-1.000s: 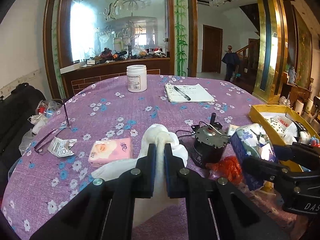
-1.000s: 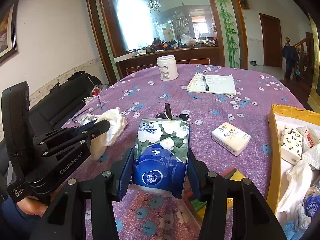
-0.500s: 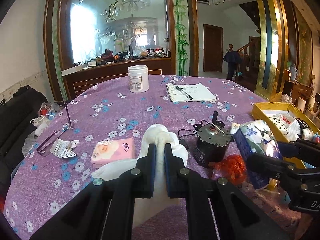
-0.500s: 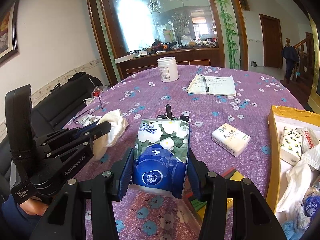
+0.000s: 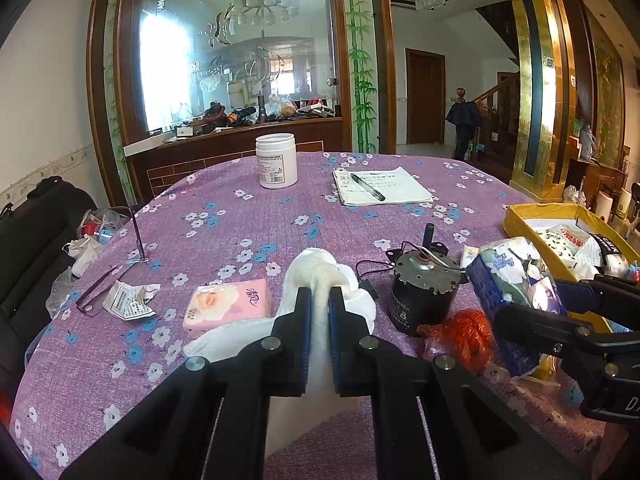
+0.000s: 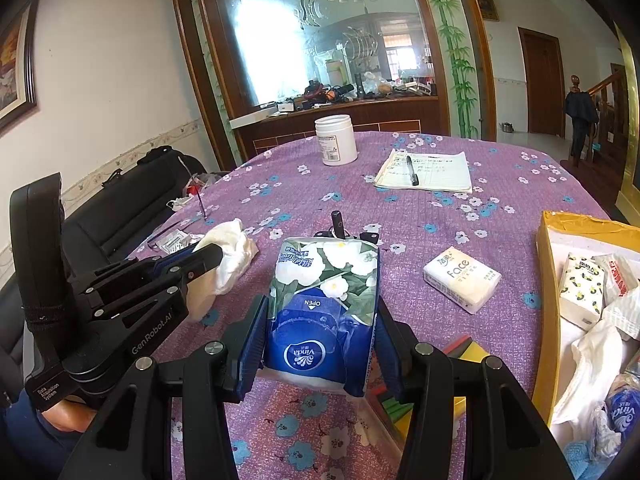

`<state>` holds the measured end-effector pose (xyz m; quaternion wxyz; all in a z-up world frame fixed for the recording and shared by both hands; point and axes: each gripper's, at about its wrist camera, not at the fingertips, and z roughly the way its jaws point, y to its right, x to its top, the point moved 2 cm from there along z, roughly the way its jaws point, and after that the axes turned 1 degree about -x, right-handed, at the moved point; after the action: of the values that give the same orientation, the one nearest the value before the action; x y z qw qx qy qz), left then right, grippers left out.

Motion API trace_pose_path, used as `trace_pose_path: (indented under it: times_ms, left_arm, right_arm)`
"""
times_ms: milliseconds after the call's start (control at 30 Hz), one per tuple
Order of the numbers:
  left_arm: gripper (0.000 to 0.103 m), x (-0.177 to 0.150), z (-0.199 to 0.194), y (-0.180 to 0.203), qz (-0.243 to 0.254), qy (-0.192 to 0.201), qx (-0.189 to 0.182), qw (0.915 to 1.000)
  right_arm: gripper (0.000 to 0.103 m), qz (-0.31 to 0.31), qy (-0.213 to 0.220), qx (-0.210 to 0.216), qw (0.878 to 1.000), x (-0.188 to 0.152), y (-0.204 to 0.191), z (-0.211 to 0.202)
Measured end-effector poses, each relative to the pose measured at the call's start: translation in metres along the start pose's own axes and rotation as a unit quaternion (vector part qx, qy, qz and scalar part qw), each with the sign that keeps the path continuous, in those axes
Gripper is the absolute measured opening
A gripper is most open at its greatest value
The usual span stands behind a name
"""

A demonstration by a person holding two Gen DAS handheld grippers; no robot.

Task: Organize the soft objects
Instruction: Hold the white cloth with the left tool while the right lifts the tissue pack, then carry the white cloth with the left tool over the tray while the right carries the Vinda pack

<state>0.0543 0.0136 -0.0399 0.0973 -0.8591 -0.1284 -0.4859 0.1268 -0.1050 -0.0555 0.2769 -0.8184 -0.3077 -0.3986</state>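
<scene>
My left gripper [image 5: 319, 300] is shut on a white cloth [image 5: 320, 276] and holds it above the purple floral tablecloth [image 5: 248, 224]; it also shows in the right wrist view [image 6: 204, 256] with the cloth [image 6: 230, 248]. My right gripper [image 6: 320, 312] is shut on a blue and white Vinda tissue pack [image 6: 324, 304], held above the table; the pack also shows in the left wrist view [image 5: 508, 280]. A yellow box [image 6: 546, 280] at the right holds several tissue packs and white cloths. A pink tissue pack [image 5: 228, 306] and a white "face" tissue pack [image 6: 462, 278] lie on the table.
A dark electric motor [image 5: 424, 292] with wires stands between the grippers, an orange plastic bag [image 5: 460, 336] beside it. A white jar [image 5: 277, 160], a notebook with a pen [image 5: 380, 190], glasses [image 5: 116, 272] and crumpled paper [image 5: 128, 300] lie on the table. A black sofa [image 6: 120, 208] is left.
Both grippers keep their hold. The views have shifted only slightly; the right gripper with the tissue pack has edged a little toward the yellow box.
</scene>
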Motion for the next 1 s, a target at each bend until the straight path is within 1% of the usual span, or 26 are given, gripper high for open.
trace_pose_path:
  times_ms: [133, 300, 400, 467, 567, 633, 767, 900, 1000]
  left_arm:
    - [0.008, 0.003, -0.002, -0.001, 0.001, 0.004, -0.002, 1.0]
    - [0.008, 0.007, -0.014, -0.001, -0.002, 0.025, -0.028, 0.9993]
    - [0.008, 0.008, -0.018, 0.001, -0.002, 0.032, -0.044, 0.9985]
    - [0.008, 0.008, -0.019, 0.001, -0.004, 0.034, -0.055, 0.9979]
    - [0.008, 0.008, -0.019, 0.002, -0.017, 0.025, -0.073, 0.9969]
    - [0.008, 0.011, -0.021, 0.006, -0.015, 0.021, -0.077, 0.9967]
    - [0.008, 0.018, -0.032, 0.025, 0.0, 0.022, -0.095, 0.9952]
    - [0.008, 0.034, -0.04, 0.064, 0.009, 0.008, -0.147, 0.989]
    - [0.008, 0.046, -0.04, 0.098, 0.016, 0.0, -0.188, 0.982]
  right_arm:
    - [0.054, 0.004, 0.006, -0.002, 1.0, 0.001, 0.003, -0.002]
    - [0.054, 0.013, 0.019, -0.013, 1.0, 0.004, 0.009, -0.009]
    - [0.054, 0.04, 0.024, -0.021, 0.999, 0.008, 0.021, -0.014]
    - [0.054, 0.069, 0.027, -0.017, 0.997, 0.009, 0.032, -0.021]
    - [0.054, 0.094, 0.04, -0.018, 0.995, 0.008, 0.044, -0.039]
    - [0.054, 0.106, 0.047, -0.02, 0.993, 0.005, 0.053, -0.051]
    - [0.054, 0.126, 0.063, -0.03, 0.99, 0.004, 0.075, -0.075]
    - [0.054, 0.153, 0.084, -0.046, 0.984, 0.006, 0.107, -0.099]
    - [0.054, 0.169, 0.094, -0.068, 0.979, 0.009, 0.132, -0.117]
